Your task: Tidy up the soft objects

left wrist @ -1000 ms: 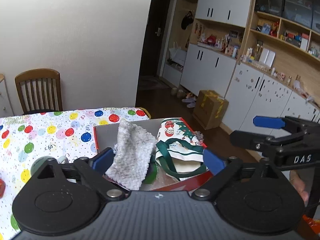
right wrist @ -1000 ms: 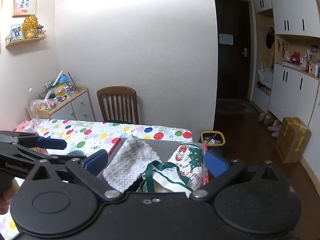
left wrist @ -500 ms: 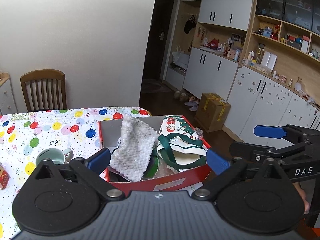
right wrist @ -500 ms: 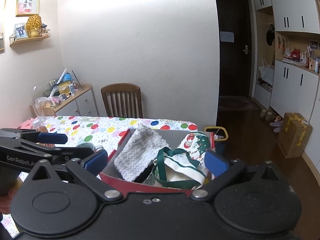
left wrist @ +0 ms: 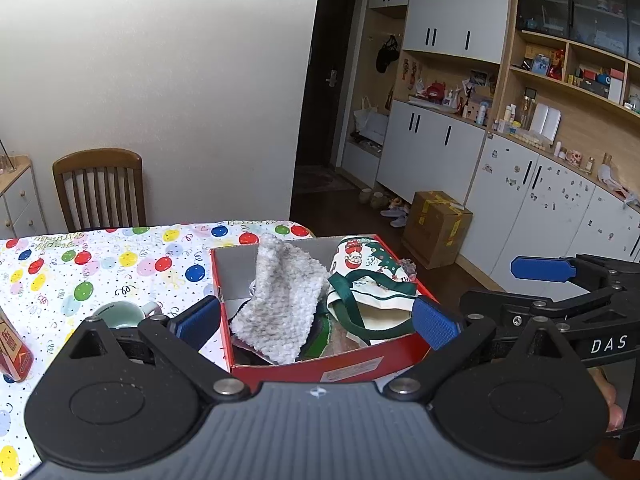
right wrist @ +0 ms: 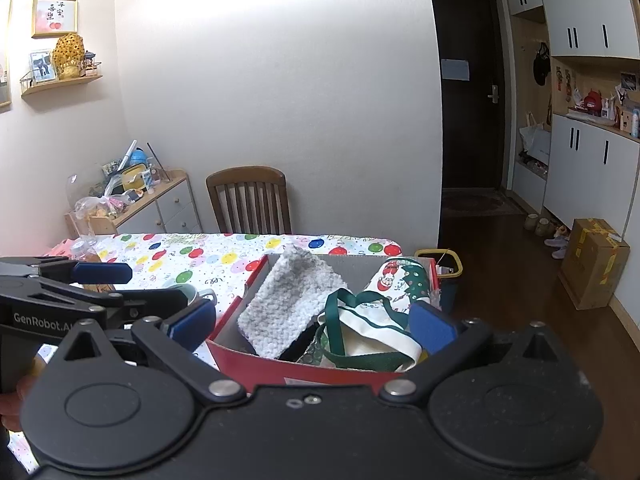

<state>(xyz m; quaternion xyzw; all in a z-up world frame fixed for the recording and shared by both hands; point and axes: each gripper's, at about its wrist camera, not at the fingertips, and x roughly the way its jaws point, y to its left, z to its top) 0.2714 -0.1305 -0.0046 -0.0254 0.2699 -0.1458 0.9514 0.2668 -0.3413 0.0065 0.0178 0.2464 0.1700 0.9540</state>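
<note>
A red cardboard box [left wrist: 320, 366] [right wrist: 256, 356] stands at the table's right end. In it a fluffy white cloth [left wrist: 282, 300] [right wrist: 290, 304] leans against the left wall, and a cream Christmas tote bag with green straps [left wrist: 370, 296] [right wrist: 368, 320] fills the right side. My left gripper [left wrist: 316, 320] is open and empty, hovering in front of the box; it also shows in the right wrist view [right wrist: 100, 276]. My right gripper [right wrist: 312, 322] is open and empty beside it; it also shows in the left wrist view [left wrist: 544, 270].
The table wears a balloon-print cloth [left wrist: 100, 264]. A pale green mug [left wrist: 120, 314] and a red carton [left wrist: 12, 348] stand left of the box. A wooden chair [right wrist: 250, 200] is behind the table. A yellow-rimmed bin [right wrist: 444, 264] and a cardboard carton [right wrist: 592, 260] are on the floor.
Both grippers have drawn back and risen from the box, so more of its red front wall and the table shows. The cloth and bag stay in the box.
</note>
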